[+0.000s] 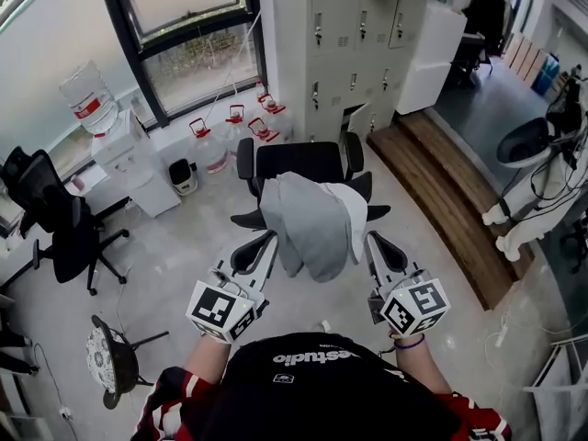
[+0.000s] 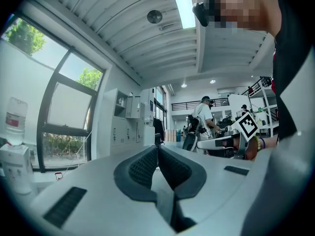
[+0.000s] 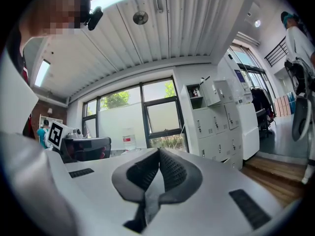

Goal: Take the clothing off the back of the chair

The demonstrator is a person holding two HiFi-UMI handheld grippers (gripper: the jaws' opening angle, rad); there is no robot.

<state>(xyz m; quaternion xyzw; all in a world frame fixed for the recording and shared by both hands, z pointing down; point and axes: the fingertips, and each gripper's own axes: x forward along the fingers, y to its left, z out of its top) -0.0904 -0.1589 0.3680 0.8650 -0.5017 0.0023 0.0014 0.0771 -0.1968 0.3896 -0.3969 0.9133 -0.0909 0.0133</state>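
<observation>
Left tongs (image 1: 267, 243) and right tongs (image 1: 369, 242) both pinch the limp grey garment (image 1: 308, 228); black padded chair (image 1: 299, 159) just beyond, pale lockers (image 1: 354, 44) farther off.

**Legible print, head view.** One word can be read: "estudio", in white letters on the person's black top (image 1: 312, 379) (the first letter is the least certain). The marker cube (image 1: 220, 310) of the left gripper (image 1: 272, 240) and the second marker cube (image 1: 415, 307), on the right gripper (image 1: 371, 240), carry black-and-white square patterns without letters or digits. The water bottle (image 1: 88, 97) has a red label, its print too small to read.
</observation>
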